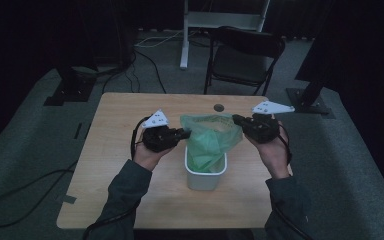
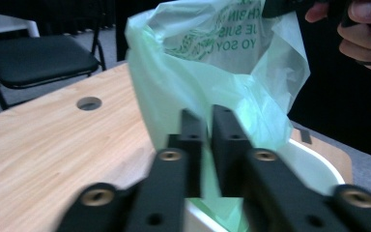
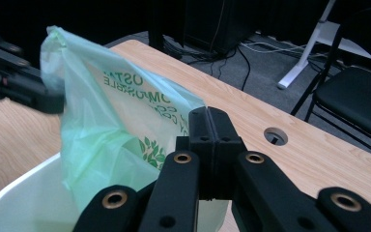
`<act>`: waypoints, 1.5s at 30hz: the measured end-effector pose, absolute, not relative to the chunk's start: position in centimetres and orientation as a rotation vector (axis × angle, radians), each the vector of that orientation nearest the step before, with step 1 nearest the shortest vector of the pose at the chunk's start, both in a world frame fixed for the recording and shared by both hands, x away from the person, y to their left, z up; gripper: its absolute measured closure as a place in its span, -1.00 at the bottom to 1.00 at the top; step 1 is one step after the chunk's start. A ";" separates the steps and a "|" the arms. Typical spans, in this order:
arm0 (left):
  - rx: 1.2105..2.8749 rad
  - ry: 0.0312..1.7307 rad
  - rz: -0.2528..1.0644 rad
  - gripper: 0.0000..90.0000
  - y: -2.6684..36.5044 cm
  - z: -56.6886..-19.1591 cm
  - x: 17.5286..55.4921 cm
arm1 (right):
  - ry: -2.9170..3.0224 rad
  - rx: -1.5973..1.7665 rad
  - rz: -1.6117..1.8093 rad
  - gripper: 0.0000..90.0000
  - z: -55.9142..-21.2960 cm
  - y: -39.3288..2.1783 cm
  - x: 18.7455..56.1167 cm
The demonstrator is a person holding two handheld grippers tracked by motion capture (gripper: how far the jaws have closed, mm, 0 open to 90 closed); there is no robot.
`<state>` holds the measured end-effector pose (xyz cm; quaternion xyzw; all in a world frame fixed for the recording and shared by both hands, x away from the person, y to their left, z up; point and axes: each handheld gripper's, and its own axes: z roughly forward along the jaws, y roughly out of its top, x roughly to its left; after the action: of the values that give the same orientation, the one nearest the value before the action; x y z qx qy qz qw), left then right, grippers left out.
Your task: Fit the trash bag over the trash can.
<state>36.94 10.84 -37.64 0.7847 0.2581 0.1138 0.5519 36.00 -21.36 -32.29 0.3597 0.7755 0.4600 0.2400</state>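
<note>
Green plastic bag sits at the centre of the high view, its lower part inside a white bin on the wooden tabletop, its mouth stretched wide above the bin's rim; we see our left gripper at the bag's left edge and our right gripper at its upper right edge. In the left gripper view the fingers stand nearly together with green film between them, so we take them as pinched on the bag, though blur leaves the contact a little uncertain; the bin's rim curves at lower right. In the right gripper view the fingers are pressed fully together at the bag's edge, gripping it; the other gripper holds the far side at upper left; a round hole in the tabletop lies at right; a black chair stands beyond the tabletop at the top of the high view.
</note>
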 end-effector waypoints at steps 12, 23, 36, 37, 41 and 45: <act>1.986 0.693 0.595 1.00 11.9 -37.0 36.0 | 2.075 1.020 1.256 1.00 -31.7 -22.3 36.1; 1.946 0.584 0.488 0.61 11.9 -37.1 35.6 | 2.067 1.010 1.264 1.00 -31.6 -22.3 36.0; 1.838 0.468 0.107 0.36 12.4 -36.4 36.2 | 2.090 0.987 1.305 1.00 -31.7 -22.2 35.9; 1.834 0.460 0.076 0.36 12.5 -36.5 36.4 | 2.089 0.988 1.317 1.00 -31.7 -22.3 35.9; 1.822 0.449 0.003 0.36 12.6 -36.9 36.6 | 2.088 0.986 1.323 1.00 -31.6 -22.4 35.9; 1.819 0.433 -0.032 0.41 12.6 -37.0 36.8 | 2.091 0.980 1.322 1.00 -31.5 -22.4 35.9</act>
<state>36.81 12.61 -37.03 0.7826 0.1863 -0.0136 0.5938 35.86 -22.38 -31.53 0.3578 0.7631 0.4826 0.2381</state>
